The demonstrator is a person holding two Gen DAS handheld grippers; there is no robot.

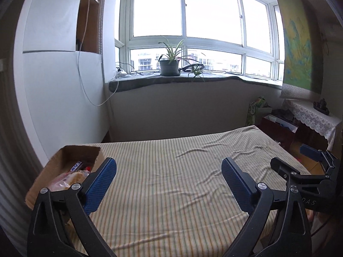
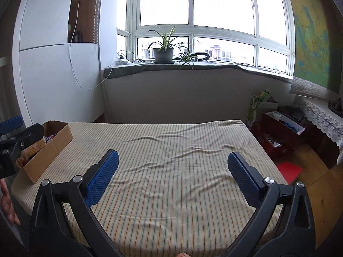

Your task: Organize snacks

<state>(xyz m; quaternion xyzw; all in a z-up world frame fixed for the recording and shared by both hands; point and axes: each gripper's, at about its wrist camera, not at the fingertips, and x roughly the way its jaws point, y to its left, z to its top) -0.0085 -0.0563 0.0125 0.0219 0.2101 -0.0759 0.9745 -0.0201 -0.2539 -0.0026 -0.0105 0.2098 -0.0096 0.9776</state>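
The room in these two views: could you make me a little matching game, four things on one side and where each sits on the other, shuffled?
Things:
1. cardboard box
2. potted plant
3. red box
4. lace cloth

Places:
A. on the floor, right of the table
B. on the window sill
C. at the left edge of the striped tablecloth
D. draped over furniture at the far right

Pairs: 1-C, 2-B, 3-A, 4-D

Home bedroom (bed (image 1: 171,182), windowsill plant (image 1: 169,64))
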